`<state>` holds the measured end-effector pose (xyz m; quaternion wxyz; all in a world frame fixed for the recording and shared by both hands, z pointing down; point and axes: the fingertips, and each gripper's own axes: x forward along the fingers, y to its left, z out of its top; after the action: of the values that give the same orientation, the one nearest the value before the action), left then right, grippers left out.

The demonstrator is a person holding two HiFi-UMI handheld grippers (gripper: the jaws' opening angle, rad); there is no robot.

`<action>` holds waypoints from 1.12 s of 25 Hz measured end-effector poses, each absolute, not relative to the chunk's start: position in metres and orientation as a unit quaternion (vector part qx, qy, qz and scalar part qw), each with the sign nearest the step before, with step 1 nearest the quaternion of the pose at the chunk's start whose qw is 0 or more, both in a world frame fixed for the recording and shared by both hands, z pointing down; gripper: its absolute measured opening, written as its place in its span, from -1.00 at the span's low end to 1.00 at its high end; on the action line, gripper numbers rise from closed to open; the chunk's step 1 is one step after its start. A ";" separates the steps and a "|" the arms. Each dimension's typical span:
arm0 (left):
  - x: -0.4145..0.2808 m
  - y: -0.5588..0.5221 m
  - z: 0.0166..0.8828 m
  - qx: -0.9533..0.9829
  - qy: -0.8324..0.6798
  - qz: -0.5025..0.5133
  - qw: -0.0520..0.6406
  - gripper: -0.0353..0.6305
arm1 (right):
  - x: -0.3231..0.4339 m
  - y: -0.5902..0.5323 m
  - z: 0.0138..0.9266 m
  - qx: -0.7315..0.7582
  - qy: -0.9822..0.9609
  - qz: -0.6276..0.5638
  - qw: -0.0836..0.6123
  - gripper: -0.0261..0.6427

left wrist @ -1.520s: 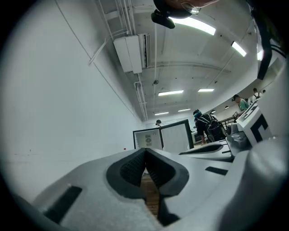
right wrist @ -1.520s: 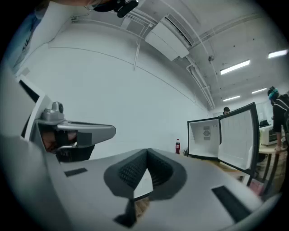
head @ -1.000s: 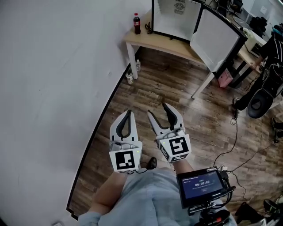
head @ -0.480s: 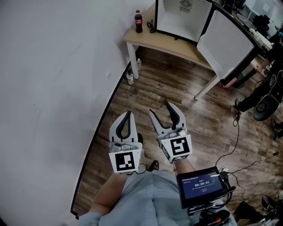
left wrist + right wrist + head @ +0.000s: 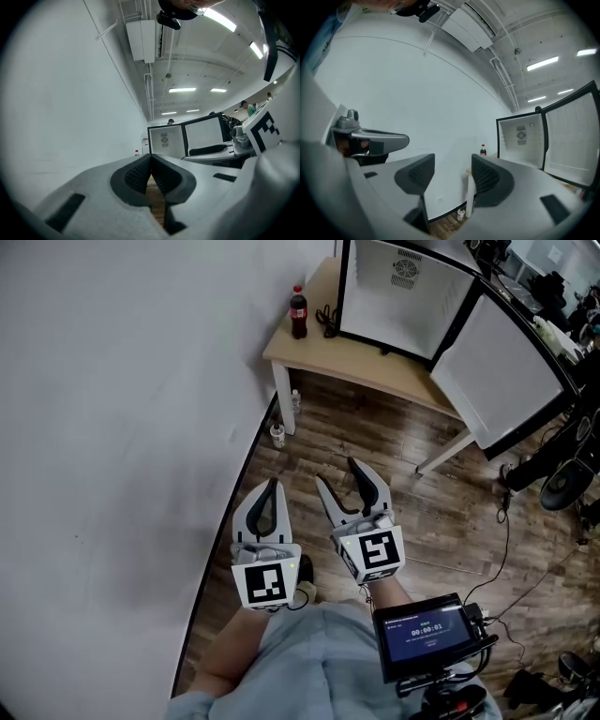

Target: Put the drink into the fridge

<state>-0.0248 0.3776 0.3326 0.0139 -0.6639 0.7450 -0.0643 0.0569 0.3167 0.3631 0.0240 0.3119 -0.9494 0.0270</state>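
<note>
Left tongs (image 5: 272, 486) pressed together, empty; right tongs (image 5: 337, 472) parted, empty, likely readied for drink (image 5: 298, 313) on surface (image 5: 375, 371) beside open fridge (image 5: 403, 296); both well apart from it

An open-plan office or lab workroom. Ahead of my right tool (image 5: 337, 472), a light wooden counter (image 5: 361, 364) bearing a small open fridge (image 5: 403, 298) stands against a plain white wall (image 5: 112, 427) on a wood-plank floor (image 5: 375, 451). To the tool's right lie loose cables (image 5: 497, 526) and a black office chair (image 5: 564, 479). Overhead run strip lights (image 5: 183, 89), exposed pipes (image 5: 149, 96) and an air-conditioning unit (image 5: 143, 40).
</note>
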 end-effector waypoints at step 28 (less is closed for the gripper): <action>-0.106 0.162 0.376 -0.689 0.718 -0.094 0.005 -0.87 | -0.024 0.099 0.391 0.339 -0.940 0.020 0.030 -0.22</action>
<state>-0.1064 0.1619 0.3760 0.0055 -0.6893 0.7184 -0.0935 -0.0239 0.0990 0.3911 0.0299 0.3387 -0.9402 0.0202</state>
